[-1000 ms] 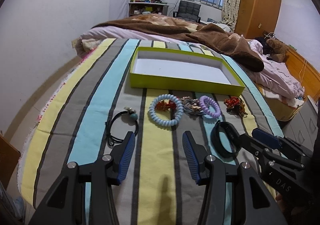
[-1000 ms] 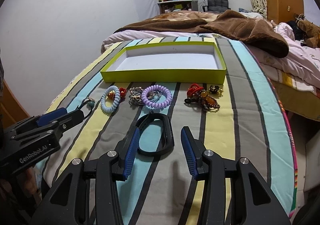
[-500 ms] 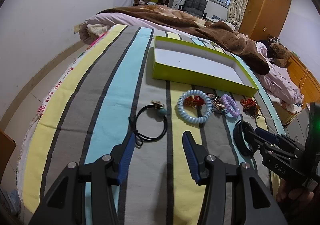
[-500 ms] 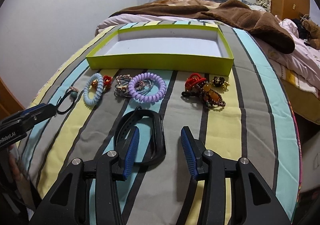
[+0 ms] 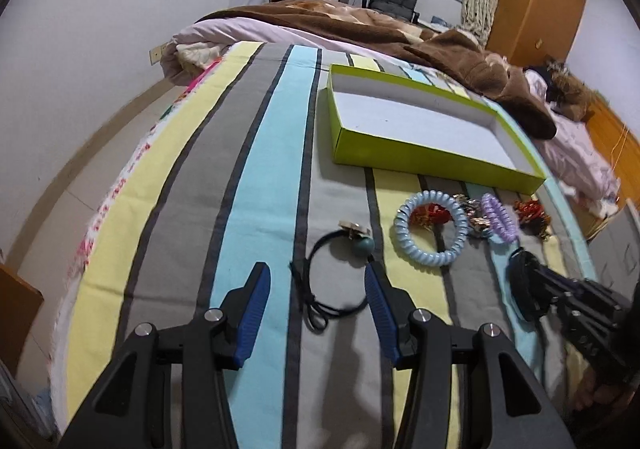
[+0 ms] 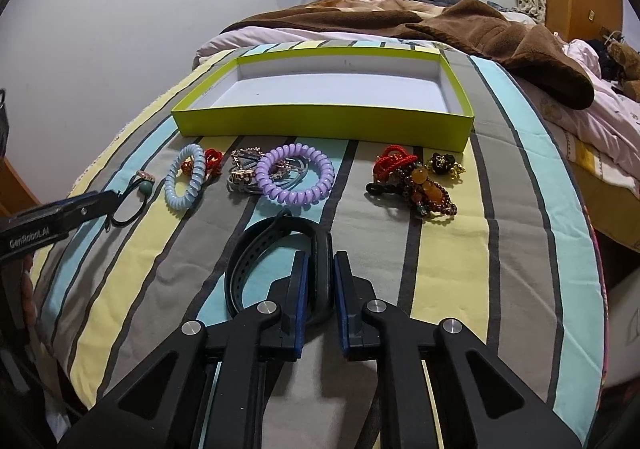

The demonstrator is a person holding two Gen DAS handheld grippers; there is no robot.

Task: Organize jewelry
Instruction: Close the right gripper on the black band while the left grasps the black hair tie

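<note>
On striped bedspread (image 6: 460, 249) — green tray (image 6: 320, 125), jewelry outside

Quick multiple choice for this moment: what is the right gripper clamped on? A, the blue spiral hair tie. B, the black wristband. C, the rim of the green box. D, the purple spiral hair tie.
B. In the right wrist view the right gripper has just been closing, and its blue pads now pinch the near side of the black wristband lying on the striped sheet.
</note>
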